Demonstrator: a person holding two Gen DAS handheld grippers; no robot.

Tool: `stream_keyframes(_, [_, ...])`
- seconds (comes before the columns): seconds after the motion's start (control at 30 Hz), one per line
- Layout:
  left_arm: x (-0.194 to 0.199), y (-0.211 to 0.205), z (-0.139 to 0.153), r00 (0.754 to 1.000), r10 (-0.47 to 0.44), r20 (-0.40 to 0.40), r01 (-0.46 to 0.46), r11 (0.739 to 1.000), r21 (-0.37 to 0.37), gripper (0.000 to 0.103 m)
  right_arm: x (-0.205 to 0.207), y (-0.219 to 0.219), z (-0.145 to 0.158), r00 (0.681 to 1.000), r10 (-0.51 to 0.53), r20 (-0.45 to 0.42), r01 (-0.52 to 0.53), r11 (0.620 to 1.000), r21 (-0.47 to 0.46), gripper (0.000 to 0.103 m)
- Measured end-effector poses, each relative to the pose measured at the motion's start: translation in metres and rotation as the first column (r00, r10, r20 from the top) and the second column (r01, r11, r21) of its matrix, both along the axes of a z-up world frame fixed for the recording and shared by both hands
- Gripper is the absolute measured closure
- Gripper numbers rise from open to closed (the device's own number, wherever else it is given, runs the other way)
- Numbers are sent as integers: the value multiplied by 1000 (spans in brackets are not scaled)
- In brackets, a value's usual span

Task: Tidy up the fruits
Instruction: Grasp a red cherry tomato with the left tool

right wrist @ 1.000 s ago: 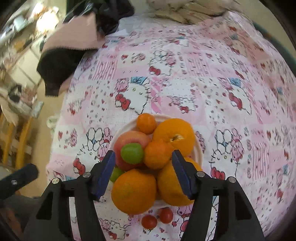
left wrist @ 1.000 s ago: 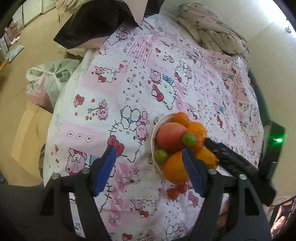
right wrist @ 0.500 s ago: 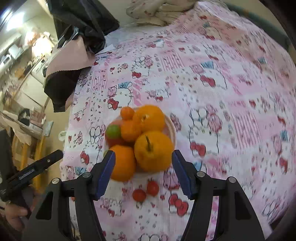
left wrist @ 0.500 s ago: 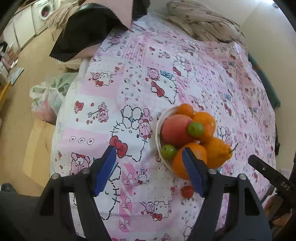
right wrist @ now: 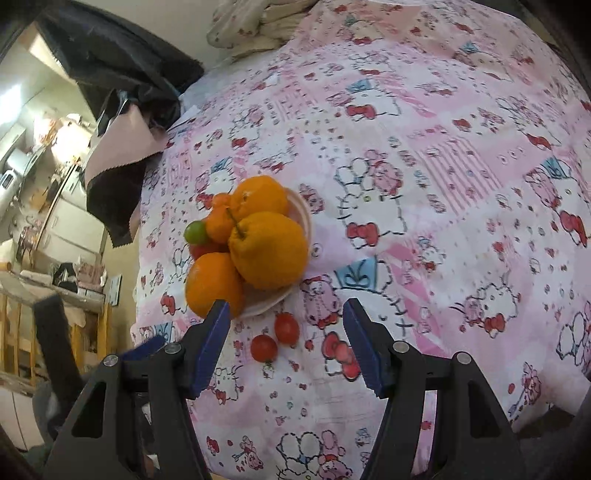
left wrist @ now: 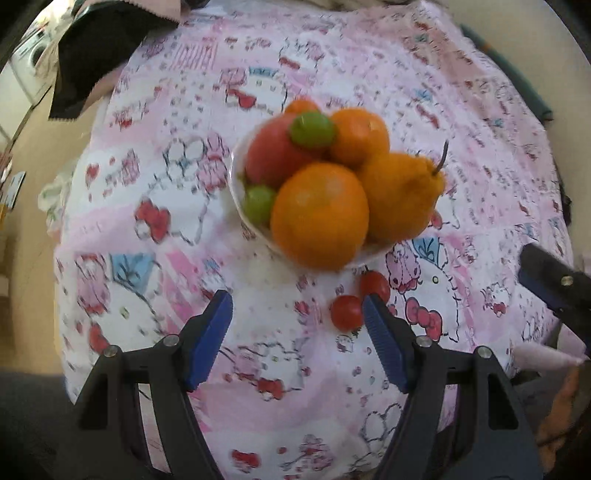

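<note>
A white bowl [left wrist: 236, 206] [right wrist: 301, 210] stands on the pink cartoon-print cloth, piled with oranges [left wrist: 319, 218] [right wrist: 267, 249], a red apple [left wrist: 277, 151] and green limes [left wrist: 312, 129] [right wrist: 195, 232]. Two cherry tomatoes [left wrist: 347, 313] [right wrist: 286, 326] lie on the cloth beside the bowl. My left gripper [left wrist: 297, 314] is open and empty, just short of the bowl, with one tomato by its right finger. My right gripper [right wrist: 286, 325] is open and empty, with the tomatoes between its fingertips. The right gripper also shows in the left wrist view [left wrist: 550, 280].
A black and pink cloth [right wrist: 118, 158] [left wrist: 92, 55] hangs at the far left of the table. Crumpled fabric [right wrist: 255, 26] lies at the far edge. Shelves and clutter [right wrist: 48, 229] stand beyond the table's left edge.
My left gripper has moved closer to the bowl and swung right, so the tomatoes sit by its right finger. My right gripper has drawn back and right; the bowl is now further left.
</note>
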State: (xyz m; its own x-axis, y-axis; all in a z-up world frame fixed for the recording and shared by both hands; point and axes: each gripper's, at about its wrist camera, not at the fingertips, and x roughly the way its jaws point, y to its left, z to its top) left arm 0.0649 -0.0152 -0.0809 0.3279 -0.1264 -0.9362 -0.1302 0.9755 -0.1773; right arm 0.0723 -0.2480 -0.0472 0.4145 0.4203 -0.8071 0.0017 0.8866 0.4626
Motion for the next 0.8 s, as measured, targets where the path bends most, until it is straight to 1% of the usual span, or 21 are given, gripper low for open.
stream_keyframes(0.1, [-1, -16, -17, 999, 31, -45, -32, 999, -26, 38, 0, -13, -2, 999, -44, -16, 44, 999, 28, 37])
stream_keyframes(0.17, [0, -28, -31, 997, 44, -69, -46, 998, -34, 46, 0, -22, -4, 997, -75, -29, 77, 995, 61, 37])
stream_keyframes(0.23, [1, -39, -43, 995, 55, -81, -58, 998, -39, 50, 1, -28, -5, 995, -92, -40, 96, 991, 94, 37])
stream_keyframes(0.3, [2, -46, -54, 994, 58, -93, -62, 997, -35, 50, 2, -31, -7, 994, -96, -53, 102, 988, 112, 37])
stream_keyframes(0.4, [5, -52, -59, 993, 72, -94, -72, 997, 3, 50, 2, -34, -10, 993, -99, -71, 108, 984, 139, 37])
stream_keyframes(0.47, [7, -50, -64, 989, 106, -104, -103, 994, 35, 50, 2, -35, -11, 992, -101, -80, 112, 983, 149, 37])
stream_keyframes(0.53, [10, -49, -67, 987, 118, -109, -115, 993, 29, 51, 2, -34, -11, 991, -102, -82, 113, 982, 151, 37])
stream_keyframes(0.6, [13, -52, -68, 989, 109, -102, -106, 994, 38, 55, 3, -33, -11, 992, -99, -81, 110, 982, 153, 37])
stream_keyframes(0.63, [14, -54, -69, 989, 102, -105, -97, 994, 45, 65, 3, -32, -11, 992, -97, -81, 108, 982, 152, 37])
stream_keyframes(0.67, [15, -56, -71, 988, 101, -119, -95, 994, 51, 71, 4, -31, -11, 992, -94, -83, 106, 983, 153, 37])
stream_keyframes(0.7, [16, -56, -72, 985, 111, -134, -105, 993, 47, 74, 4, -31, -11, 992, -91, -84, 104, 983, 154, 37])
stream_keyframes(0.73, [16, -54, -74, 981, 129, -148, -125, 991, 37, 75, 4, -30, -12, 992, -88, -85, 101, 983, 154, 37])
stream_keyframes(0.8, [17, -55, -74, 980, 128, -153, -124, 992, 36, 75, 4, -29, -12, 993, -85, -85, 97, 983, 154, 37])
